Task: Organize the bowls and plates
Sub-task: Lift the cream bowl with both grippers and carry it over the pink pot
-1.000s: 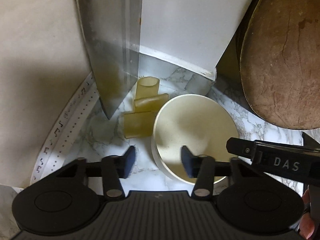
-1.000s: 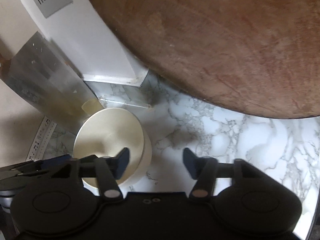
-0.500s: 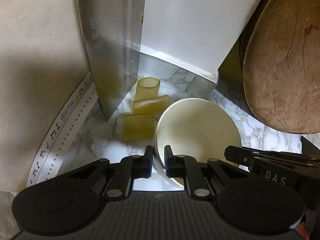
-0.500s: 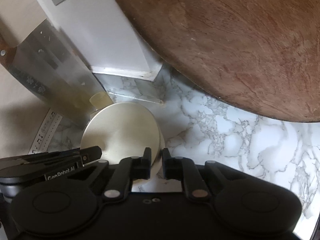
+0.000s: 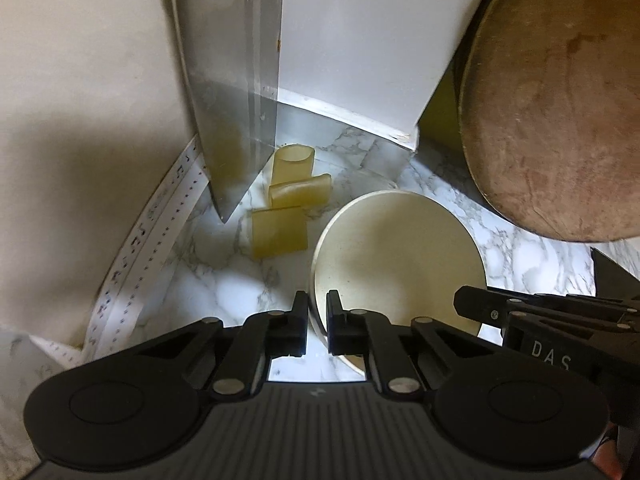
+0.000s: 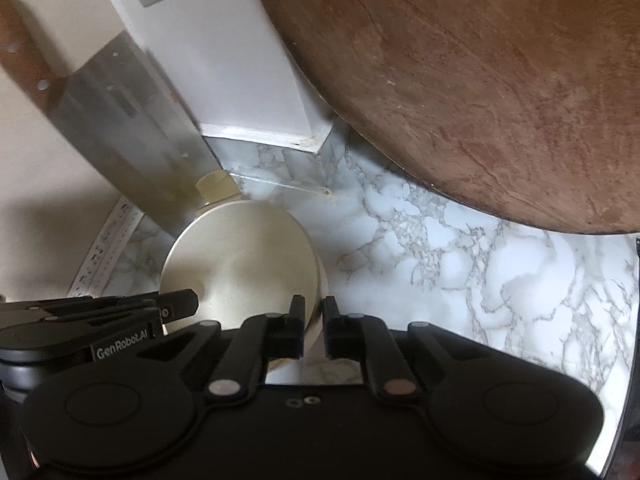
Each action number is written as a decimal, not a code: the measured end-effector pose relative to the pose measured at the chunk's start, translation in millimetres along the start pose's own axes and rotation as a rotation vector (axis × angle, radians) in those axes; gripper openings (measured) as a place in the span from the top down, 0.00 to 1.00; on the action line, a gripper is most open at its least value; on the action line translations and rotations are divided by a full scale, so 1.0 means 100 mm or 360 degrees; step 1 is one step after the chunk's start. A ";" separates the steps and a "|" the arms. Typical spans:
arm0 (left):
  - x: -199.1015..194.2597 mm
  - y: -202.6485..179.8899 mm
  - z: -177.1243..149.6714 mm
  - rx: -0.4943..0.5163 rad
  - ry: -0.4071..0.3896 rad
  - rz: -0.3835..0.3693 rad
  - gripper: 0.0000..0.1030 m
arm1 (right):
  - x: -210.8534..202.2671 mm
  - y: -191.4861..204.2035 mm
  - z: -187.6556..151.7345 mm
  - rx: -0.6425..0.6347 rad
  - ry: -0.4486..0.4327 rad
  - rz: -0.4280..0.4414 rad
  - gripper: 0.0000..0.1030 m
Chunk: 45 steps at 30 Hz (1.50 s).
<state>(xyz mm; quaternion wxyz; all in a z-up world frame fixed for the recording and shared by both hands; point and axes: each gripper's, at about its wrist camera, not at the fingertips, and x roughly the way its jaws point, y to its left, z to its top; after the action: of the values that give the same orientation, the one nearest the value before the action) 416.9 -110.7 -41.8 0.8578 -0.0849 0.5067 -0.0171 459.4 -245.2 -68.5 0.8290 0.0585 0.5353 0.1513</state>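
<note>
Cream bowl [image 5: 396, 264] clamped at opposite rims by left gripper [image 5: 318, 308] and right gripper [image 6: 314, 312]. Yellow tubes [image 5: 296, 184] fully seen only in left view. Open marble counter [image 6: 500, 280] seen rightward, beneath wooden board [image 6: 480, 80].

bowl [image 5: 400, 264]: you saw smooth, matt cream
board [image 6: 480, 80]: rough brown wood
counter [image 6: 500, 264]: glossy marble pattern
cleaver blade [image 5: 228, 92]: dull metal

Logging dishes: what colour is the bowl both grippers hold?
Cream, off-white bowl; the left wrist view shows it best.

Open marble counter [image 6: 460, 248] beside cutting board [image 6: 460, 80]
</note>
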 end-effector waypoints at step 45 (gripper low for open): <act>-1.61 0.23 -1.50 0.0282 0.0097 -0.0049 0.91 | -1.53 0.75 -1.60 -0.0270 -0.0032 0.0006 0.90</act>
<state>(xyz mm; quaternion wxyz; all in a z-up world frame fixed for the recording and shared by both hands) 206.8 -88.9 23.5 0.8458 -0.0160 0.5277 -0.0775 242.0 -232.4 17.0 0.8360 -0.0096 0.5121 0.1971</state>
